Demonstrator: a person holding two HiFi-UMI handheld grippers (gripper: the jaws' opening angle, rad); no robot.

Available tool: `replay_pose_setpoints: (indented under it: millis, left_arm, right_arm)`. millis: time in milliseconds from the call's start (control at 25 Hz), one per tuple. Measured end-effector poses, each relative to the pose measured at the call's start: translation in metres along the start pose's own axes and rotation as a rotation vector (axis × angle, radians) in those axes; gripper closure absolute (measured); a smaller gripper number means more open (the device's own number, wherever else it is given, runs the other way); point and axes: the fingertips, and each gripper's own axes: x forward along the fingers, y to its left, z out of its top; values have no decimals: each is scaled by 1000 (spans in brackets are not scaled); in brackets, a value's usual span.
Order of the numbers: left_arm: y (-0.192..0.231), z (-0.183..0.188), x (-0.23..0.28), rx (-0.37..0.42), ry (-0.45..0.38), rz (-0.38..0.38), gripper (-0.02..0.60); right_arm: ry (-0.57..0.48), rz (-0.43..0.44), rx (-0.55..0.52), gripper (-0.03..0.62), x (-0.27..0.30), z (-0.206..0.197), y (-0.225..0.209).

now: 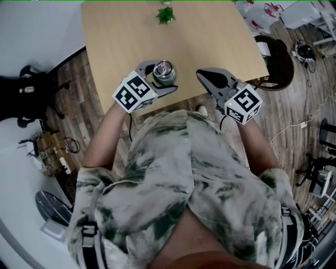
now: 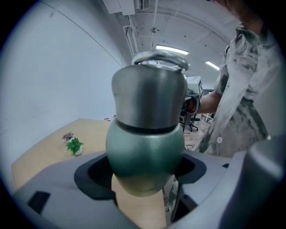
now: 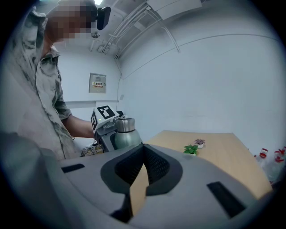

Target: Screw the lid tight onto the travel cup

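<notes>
The person's patterned shirt point(image 1: 173, 178) fills the lower head view and covers the near edge of the wooden table point(image 1: 210, 37); the table's far end is cut off at the top of the picture. From above, the travel cup point(image 1: 164, 73) shows little more than its top, and no view makes clear whether its base rests on the tabletop or hangs just above it. A dark seam runs between the cup and its lid, but how tightly the lid sits cannot be read.

The left gripper point(image 1: 165, 75) is pinched on the cup near the table's front edge. In the left gripper view, the dark pads point(image 2: 89, 172) press the rounded green body point(image 2: 145, 152) from both sides, low down. The steel lid point(image 2: 149, 96) and its loop handle point(image 2: 161, 57) rise upright above them.

The right gripper point(image 1: 202, 73) sits just beside the cup, apart from it. In the right gripper view, its jaws are pressed together at the tips, with nothing between them, only a sliver of tabletop showing lower down.

A small green plant point(image 1: 166, 14) stands well apart at the far end, with a tiny purplish one point(image 3: 199, 142) just beside it.
</notes>
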Motion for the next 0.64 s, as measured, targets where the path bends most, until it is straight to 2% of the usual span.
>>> replay_pose_setpoints:
  millis: [640]
  left_arm:
    - [0,-10,-1,-15,5,-2,200]
  right_arm:
    - [9,-7,9,572,4,-6,5]
